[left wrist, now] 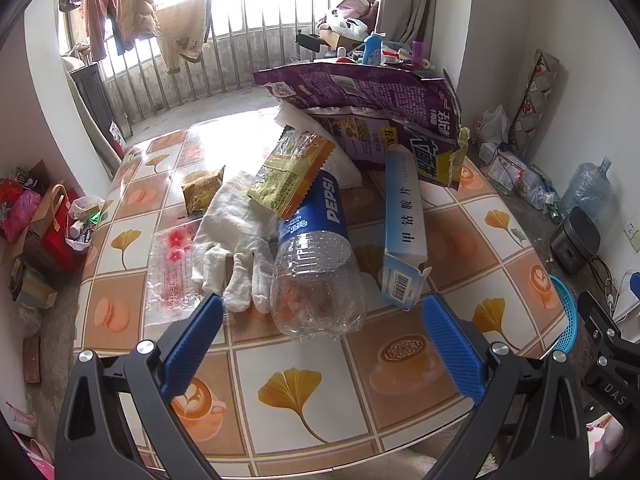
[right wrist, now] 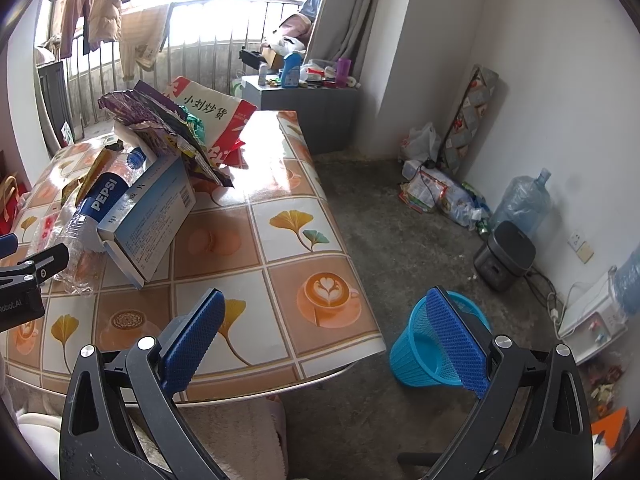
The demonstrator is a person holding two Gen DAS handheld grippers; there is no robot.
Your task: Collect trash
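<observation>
A clear crushed plastic Pepsi bottle with a blue label (left wrist: 316,252) lies on its side on the table with the tiled ginkgo-and-coffee oilcloth (left wrist: 296,396), amid the rest of the trash. Touching the bottle on one side is a white cloth glove (left wrist: 232,236); on the other a long white-and-blue cardboard box (left wrist: 402,224) leans against it. A yellow-green snack wrapper (left wrist: 288,176) rests across the bottle's label, and a big purple foil bag (left wrist: 372,96) sits behind the bottle. The left gripper (left wrist: 322,326) hovers just short of the bottle's base, blue pads spread wide, empty. The right gripper (right wrist: 326,316) also gapes, holding nothing, above the table edge. Beyond that edge, well apart from the bottle, a blue plastic mesh basket (right wrist: 424,356) stands on the concrete floor.
</observation>
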